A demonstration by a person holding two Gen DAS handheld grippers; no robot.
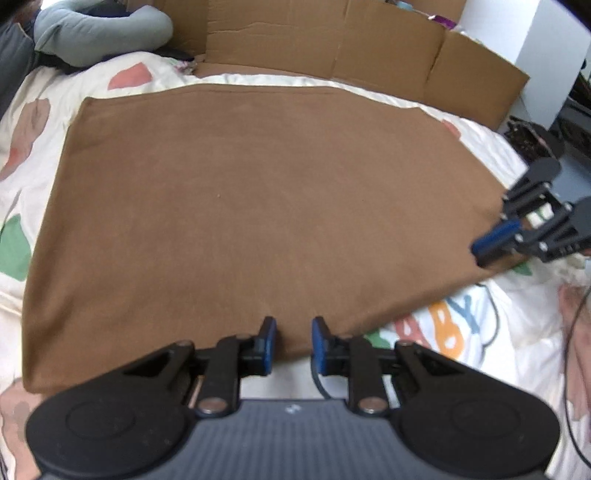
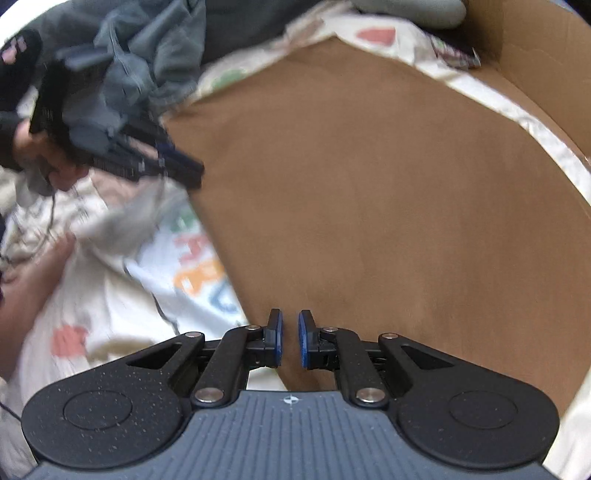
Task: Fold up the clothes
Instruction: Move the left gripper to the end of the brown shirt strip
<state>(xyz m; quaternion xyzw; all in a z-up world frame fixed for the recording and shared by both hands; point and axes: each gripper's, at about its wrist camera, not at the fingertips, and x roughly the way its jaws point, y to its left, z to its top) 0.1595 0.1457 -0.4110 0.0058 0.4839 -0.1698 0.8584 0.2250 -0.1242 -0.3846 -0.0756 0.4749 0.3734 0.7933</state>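
A brown cloth (image 1: 258,206) lies flat and smooth on the bed; it also fills the right wrist view (image 2: 388,203). My left gripper (image 1: 293,345) hovers over the cloth's near edge, jaws a little apart, holding nothing. My right gripper (image 2: 290,339) sits over another edge of the cloth, jaws a narrow gap apart, empty. The right gripper also shows blurred at the right of the left wrist view (image 1: 491,247). The left gripper shows blurred at the upper left of the right wrist view (image 2: 184,170).
A white bedsheet (image 1: 461,332) with coloured letters and shapes covers the bed. Cardboard panels (image 1: 369,44) stand along the far side. A grey pillow (image 1: 99,33) lies far left. A pile of grey-blue clothes (image 2: 147,55) lies beyond the cloth.
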